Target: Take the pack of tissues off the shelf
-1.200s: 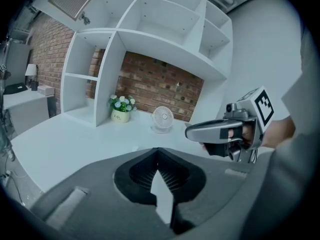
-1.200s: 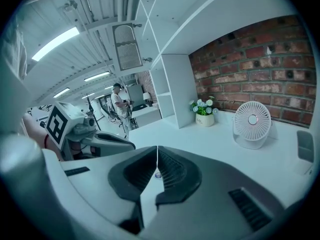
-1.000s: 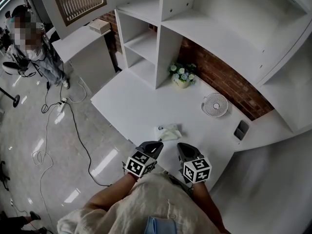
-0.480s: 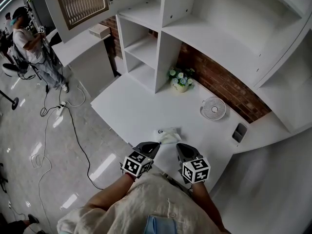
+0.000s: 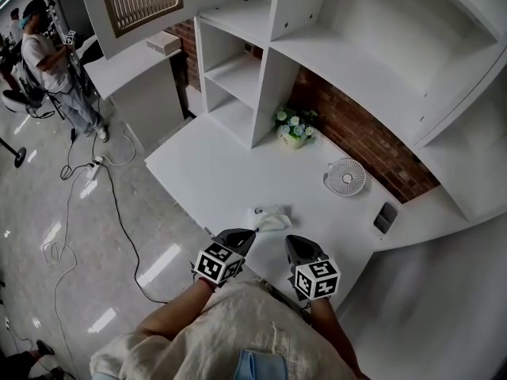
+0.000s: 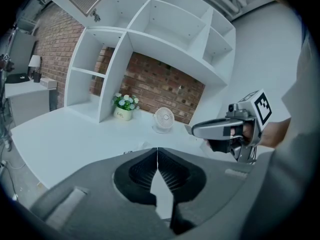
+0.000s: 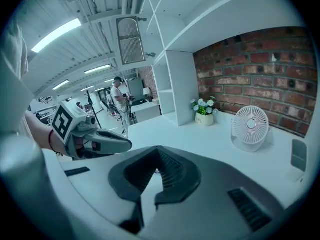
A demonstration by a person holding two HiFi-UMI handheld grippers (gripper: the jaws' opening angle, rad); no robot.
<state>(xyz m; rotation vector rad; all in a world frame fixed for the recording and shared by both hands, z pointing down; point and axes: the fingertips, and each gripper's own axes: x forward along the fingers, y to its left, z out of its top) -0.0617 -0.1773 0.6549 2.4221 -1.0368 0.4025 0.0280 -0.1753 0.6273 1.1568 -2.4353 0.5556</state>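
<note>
The pack of tissues [image 5: 269, 217] lies flat on the white table [image 5: 214, 172], near its front edge, with a tissue sticking out of its top. My left gripper [image 5: 244, 234] hovers just in front of the pack, shut and empty. A little to its right, my right gripper [image 5: 293, 244] is also shut with nothing in it. In the left gripper view the jaws [image 6: 157, 151] meet in a closed seam, and the right gripper [image 6: 196, 130] shows beside them. The right gripper view shows its own closed jaws [image 7: 159, 151] and the left gripper [image 7: 127, 145].
A white shelf unit [image 5: 238, 70] with bare compartments stands at the back. A small pot of flowers [image 5: 294, 127], a white desk fan [image 5: 346, 177] and a dark flat device [image 5: 385, 217] sit along the brick wall. A person [image 5: 47, 62] and floor cables [image 5: 87, 172] are at the left.
The head view has shifted slightly. Both grippers stay shut in front of the tissue pack, which has not moved.
</note>
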